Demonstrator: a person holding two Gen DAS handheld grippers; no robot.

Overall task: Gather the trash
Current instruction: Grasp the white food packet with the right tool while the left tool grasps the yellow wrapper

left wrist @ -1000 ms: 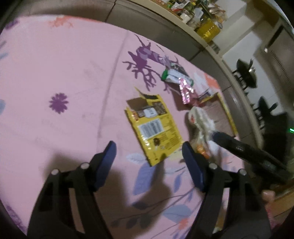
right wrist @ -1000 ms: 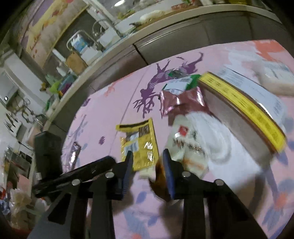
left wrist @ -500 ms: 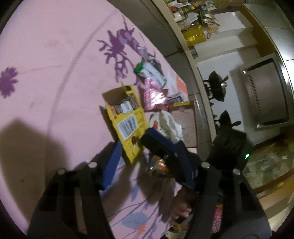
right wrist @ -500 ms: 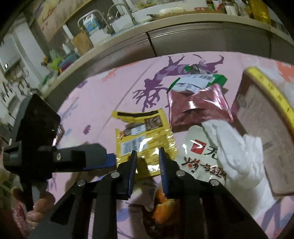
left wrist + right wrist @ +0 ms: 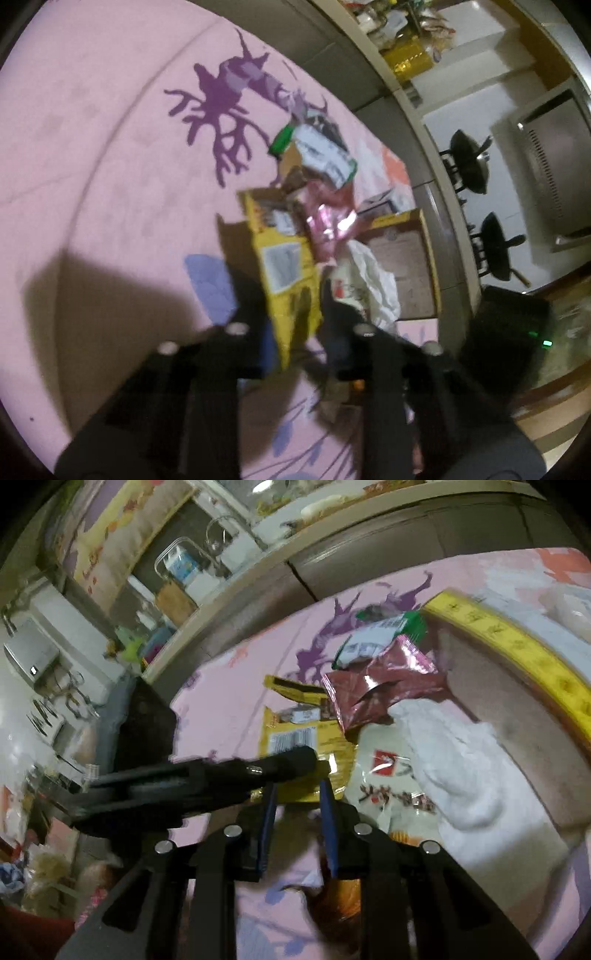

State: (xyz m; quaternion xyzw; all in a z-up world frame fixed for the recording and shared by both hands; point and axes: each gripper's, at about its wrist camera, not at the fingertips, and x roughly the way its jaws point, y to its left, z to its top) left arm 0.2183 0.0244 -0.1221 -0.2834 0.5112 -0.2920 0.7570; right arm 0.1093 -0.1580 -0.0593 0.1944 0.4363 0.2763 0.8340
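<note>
A yellow snack wrapper lies on the pink tablecloth, also in the right wrist view. My left gripper has its jaws narrowly apart around the wrapper's near end. A pink foil wrapper, a green-and-white packet and a white printed bag with crumpled tissue lie beside it. My right gripper is nearly closed just in front of the yellow wrapper's near edge, with an orange-brown wrapper under its fingers. The left gripper's arm crosses the right wrist view.
A flat cardboard box with a yellow rim lies at the table's right side, also in the left wrist view. A kitchen counter with jars and containers runs behind the table. Dark chairs stand beyond the table edge.
My left gripper has moved forward over the yellow wrapper and its jaws have narrowed around it. My right gripper has stayed close to the wrapper's near edge, jaws nearly closed.
</note>
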